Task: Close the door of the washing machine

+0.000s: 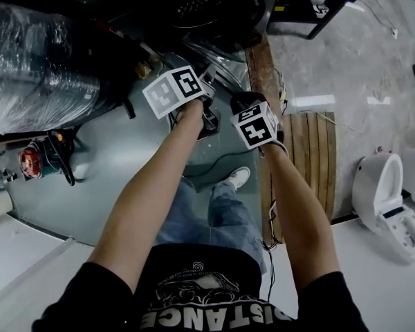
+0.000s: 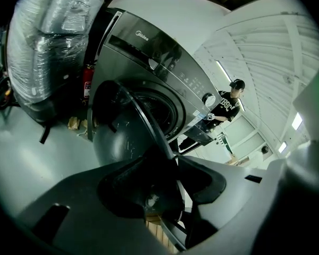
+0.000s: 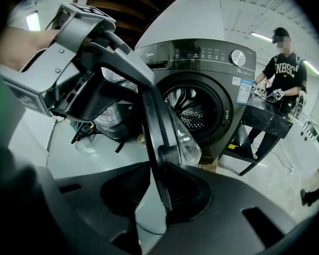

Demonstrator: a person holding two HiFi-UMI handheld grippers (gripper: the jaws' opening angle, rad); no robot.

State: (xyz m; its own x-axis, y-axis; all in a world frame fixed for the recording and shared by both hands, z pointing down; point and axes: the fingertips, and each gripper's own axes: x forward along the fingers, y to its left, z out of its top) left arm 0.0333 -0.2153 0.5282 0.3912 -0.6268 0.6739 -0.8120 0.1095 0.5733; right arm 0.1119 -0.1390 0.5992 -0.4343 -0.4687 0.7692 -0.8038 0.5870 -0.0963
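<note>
The dark front-loading washing machine [image 3: 202, 62] stands with its round door [image 3: 160, 134] swung out towards me, and the drum opening [image 3: 189, 108] is uncovered. In the right gripper view the door shows edge-on, and my right gripper [image 3: 157, 185] is shut on its rim lower down. My left gripper [image 3: 74, 57] is shut on the rim higher up. In the left gripper view the rim runs between the left gripper [image 2: 173, 179] jaws, with the door's glass bowl [image 2: 119, 142] to the left. In the head view the left gripper [image 1: 209, 80] and the right gripper [image 1: 241, 104] sit side by side at the door edge.
A plastic-wrapped bundle [image 1: 34, 61] and a red extinguisher [image 2: 86, 84] stand left of the machine. Right of it a person [image 3: 280, 73] stands at a dark table [image 3: 266, 118]. A wooden pallet [image 1: 311, 158] and a white toilet [image 1: 387, 199] lie to my right.
</note>
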